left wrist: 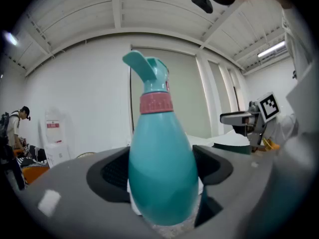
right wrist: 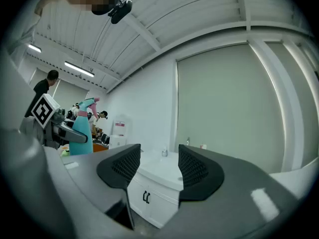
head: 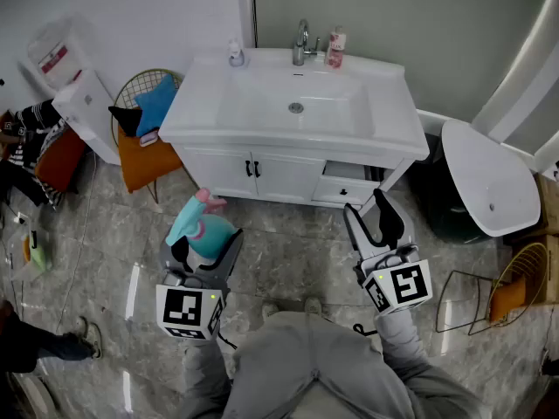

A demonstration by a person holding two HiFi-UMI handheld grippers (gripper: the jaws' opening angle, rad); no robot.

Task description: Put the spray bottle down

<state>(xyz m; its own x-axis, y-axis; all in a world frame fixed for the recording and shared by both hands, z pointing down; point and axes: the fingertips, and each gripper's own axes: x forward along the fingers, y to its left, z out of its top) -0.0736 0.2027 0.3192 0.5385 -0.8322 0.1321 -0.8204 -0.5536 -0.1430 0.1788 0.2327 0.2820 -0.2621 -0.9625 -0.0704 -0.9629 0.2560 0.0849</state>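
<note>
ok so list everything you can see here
spray bottle: 1, teal with pink collar, in the left claw
vanity sink: 1, white, ahead
faucet: 1, silver, back of sink
clear bottle: 1, left of faucet
pink-labelled bottle: 1, right of faucet
wire chair: 1, orange cushion, left of vanity
water dispenser: 1, white, far left
oval fixture: 1, white, right of vanity
wire basket: 1, gold, far right floor
left claw: 1, shut on the spray bottle
right claw: 1, open, empty
</note>
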